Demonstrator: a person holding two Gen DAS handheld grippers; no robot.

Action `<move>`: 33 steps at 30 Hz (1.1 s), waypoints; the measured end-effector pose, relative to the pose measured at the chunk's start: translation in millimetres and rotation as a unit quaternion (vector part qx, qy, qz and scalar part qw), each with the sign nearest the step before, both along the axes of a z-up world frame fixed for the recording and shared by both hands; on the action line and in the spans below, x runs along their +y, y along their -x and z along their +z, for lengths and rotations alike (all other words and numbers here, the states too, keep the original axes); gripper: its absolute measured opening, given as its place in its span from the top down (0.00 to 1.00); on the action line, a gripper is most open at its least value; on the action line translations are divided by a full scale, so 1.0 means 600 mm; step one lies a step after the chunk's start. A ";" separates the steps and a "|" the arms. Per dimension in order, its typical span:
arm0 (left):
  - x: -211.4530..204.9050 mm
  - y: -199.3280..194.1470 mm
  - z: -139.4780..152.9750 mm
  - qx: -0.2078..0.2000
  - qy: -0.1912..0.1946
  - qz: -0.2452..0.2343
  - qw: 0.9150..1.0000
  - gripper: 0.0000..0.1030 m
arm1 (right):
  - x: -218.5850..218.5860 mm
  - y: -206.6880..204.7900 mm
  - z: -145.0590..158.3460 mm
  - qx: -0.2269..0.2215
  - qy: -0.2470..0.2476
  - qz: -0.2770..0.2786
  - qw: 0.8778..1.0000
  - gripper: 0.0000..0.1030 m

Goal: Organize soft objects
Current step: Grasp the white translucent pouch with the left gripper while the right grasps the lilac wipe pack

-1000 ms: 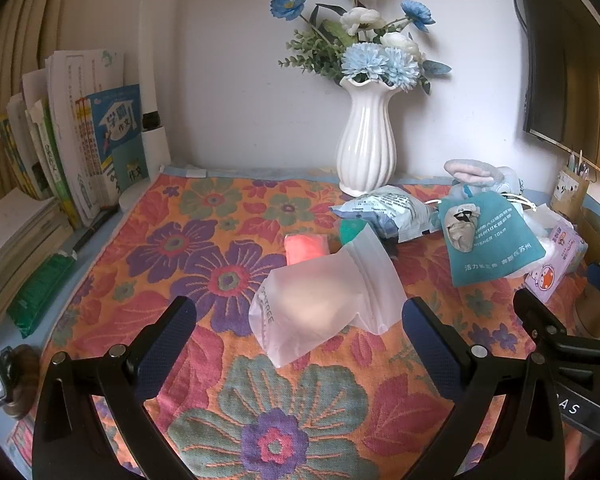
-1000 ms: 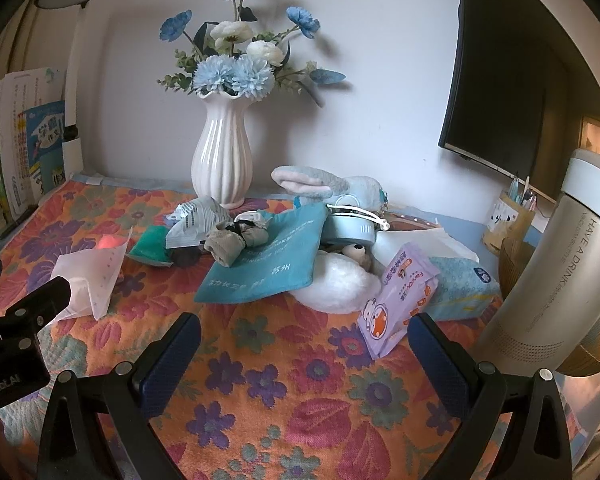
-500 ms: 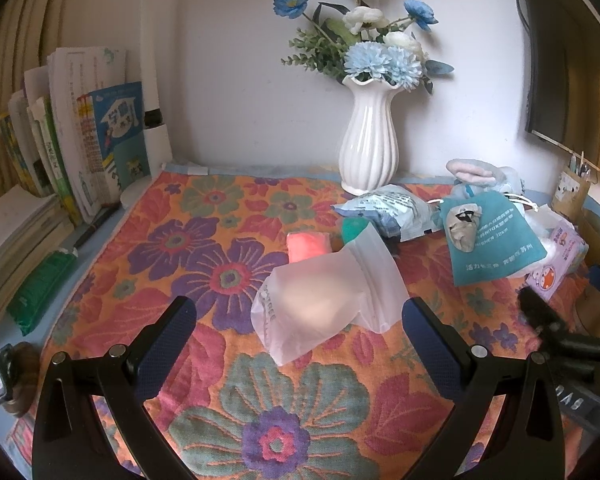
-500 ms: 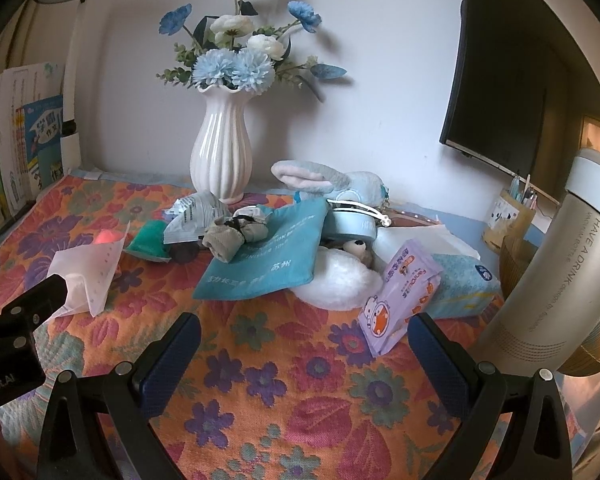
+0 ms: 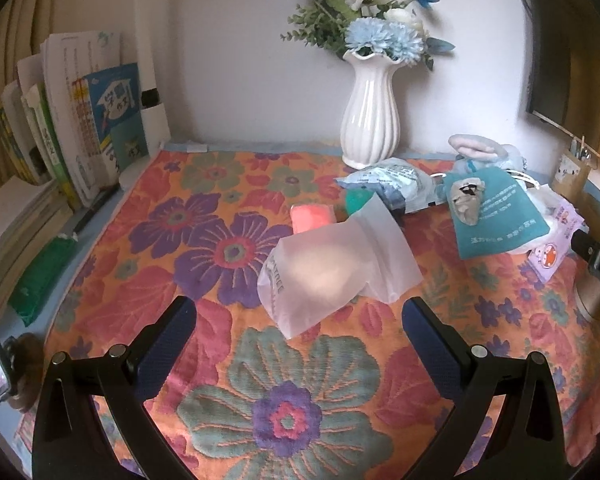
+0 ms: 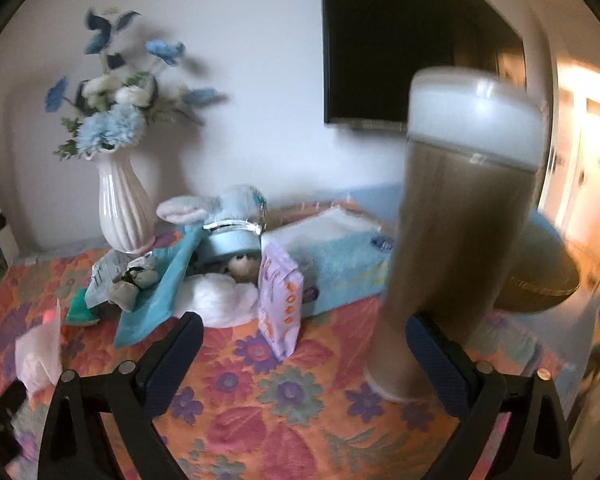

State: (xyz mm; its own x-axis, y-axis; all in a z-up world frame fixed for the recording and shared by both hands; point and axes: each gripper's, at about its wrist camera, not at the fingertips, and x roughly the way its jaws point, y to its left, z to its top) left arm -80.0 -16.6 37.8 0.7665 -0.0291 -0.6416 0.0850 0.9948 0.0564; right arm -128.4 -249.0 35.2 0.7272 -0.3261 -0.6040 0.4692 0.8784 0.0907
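Observation:
In the left wrist view my left gripper (image 5: pixel 300 340) stands open low over the flowered cloth. Just beyond its fingers lies a frosted white bag (image 5: pixel 332 268), with a pink soft block (image 5: pixel 312 218) behind it. Further right a teal pouch (image 5: pixel 500 216) carries a small grey plush (image 5: pixel 466 200). The right wrist view is blurred. My right gripper (image 6: pixel 306 356) has its jaws wide and closing, with nothing pressed between them. Ahead of it are a purple wipes pack (image 6: pixel 278 304), a white fluffy ball (image 6: pixel 220 304) and the teal pouch (image 6: pixel 156 296).
A tall beige tumbler (image 6: pixel 460 220) stands close by the right gripper's right finger. Behind are a blue tissue box (image 6: pixel 340 268), a woven basket (image 6: pixel 540 280) and a white vase (image 5: pixel 370 120) with flowers. Books (image 5: pixel 72 128) line the left edge.
The right wrist view has swung right and rolled, so the tumbler now looms close in front. In the left view the right gripper's tip has slid off to the right. The left gripper stayed put.

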 end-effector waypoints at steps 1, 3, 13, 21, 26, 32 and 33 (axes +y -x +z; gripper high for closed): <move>-0.001 0.001 0.000 0.000 -0.001 0.000 1.000 0.01 | -0.003 -0.005 -0.002 0.005 -0.016 -0.007 1.000 0.15; -0.001 0.001 -0.001 -0.002 -0.003 -0.002 1.000 0.01 | -0.010 -0.008 -0.008 0.006 -0.047 -0.019 0.999 0.17; -0.011 0.006 0.000 -0.008 -0.019 -0.015 1.000 0.01 | -0.054 -0.068 -0.064 0.033 -0.191 -0.079 0.978 0.45; 0.002 -0.003 -0.014 0.073 -0.039 -0.062 0.995 0.01 | -0.033 -0.070 -0.080 0.020 -0.208 -0.005 0.978 0.83; -0.013 -0.012 -0.021 0.077 -0.086 -0.073 0.991 0.01 | 0.004 -0.049 -0.053 -0.009 -0.181 0.070 0.981 0.85; -0.039 -0.068 -0.034 0.085 -0.149 -0.056 0.983 0.00 | 0.035 -0.026 -0.027 -0.030 -0.174 0.182 0.967 0.85; -0.041 -0.076 -0.036 0.082 -0.156 -0.055 0.983 0.00 | 0.035 -0.018 -0.027 -0.030 -0.182 0.202 0.962 0.85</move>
